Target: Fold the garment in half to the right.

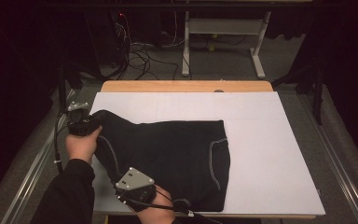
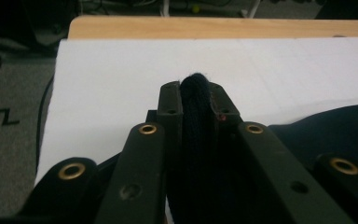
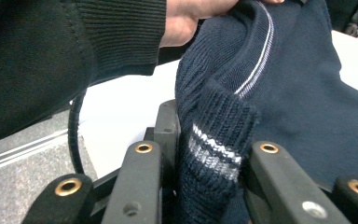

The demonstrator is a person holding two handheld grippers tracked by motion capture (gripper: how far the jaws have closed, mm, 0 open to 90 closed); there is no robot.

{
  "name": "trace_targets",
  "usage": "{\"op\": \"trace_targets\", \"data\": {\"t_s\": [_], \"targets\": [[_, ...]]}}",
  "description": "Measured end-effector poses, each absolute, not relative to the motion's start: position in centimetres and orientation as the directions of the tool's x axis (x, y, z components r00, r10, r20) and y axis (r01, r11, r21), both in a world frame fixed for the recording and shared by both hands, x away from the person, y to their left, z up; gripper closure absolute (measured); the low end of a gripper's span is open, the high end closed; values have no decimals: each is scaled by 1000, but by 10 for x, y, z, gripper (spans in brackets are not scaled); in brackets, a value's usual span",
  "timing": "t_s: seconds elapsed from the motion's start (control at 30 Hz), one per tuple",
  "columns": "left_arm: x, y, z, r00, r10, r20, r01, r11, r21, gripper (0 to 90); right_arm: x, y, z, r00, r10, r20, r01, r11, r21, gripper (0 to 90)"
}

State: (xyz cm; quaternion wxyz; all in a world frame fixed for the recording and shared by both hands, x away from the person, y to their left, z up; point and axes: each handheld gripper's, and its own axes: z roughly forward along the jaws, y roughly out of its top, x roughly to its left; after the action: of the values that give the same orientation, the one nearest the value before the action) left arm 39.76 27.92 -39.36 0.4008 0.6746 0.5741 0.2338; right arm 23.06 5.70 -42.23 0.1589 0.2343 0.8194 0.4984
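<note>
Dark navy knit, a sweater [image 1: 168,158] with pale stripes, lay across the centre and lower left of the white table [image 1: 270,154]. The left gripper [image 2: 195,100], at the frame's left, pinched a fold of it. The right gripper [image 3: 205,140], at bottom centre, clamped its ribbed, striped edge.

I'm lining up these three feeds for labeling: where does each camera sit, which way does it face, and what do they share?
High view: above the person's side, looking forward and down on the white table; both hands and a dark sleeve show, with the left gripper and right gripper.
Left gripper view: rides the left gripper, looking across the table to its far wooden edge; its jaws pinch the navy garment.
Right gripper view: rides the right gripper, facing the person's other hand; its jaws pinch the striped cuff.
Shared: garment and table.
</note>
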Motion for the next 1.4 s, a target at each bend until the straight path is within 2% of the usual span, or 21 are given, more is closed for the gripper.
{"op": "trace_targets", "data": {"t_s": [0.47,1.17,1.3,1.4], "targets": [[413,184,-379,359,924,-133,558,-98,824,746,219,-13,-418,-791,610,-52,202,341,918,740],[429,64,-373,445,894,-56,535,-216,817,745,214,-102,-433,-701,712,-36,241,285,928,739],[431,44,-373,460,887,-40,532,-239,813,744,211,-115,-435,-682,728,-68,227,300,927,738],[434,32,-375,460,887,-37,540,-247,804,743,210,-128,-438,-664,747,-45,251,278,927,737]]}}
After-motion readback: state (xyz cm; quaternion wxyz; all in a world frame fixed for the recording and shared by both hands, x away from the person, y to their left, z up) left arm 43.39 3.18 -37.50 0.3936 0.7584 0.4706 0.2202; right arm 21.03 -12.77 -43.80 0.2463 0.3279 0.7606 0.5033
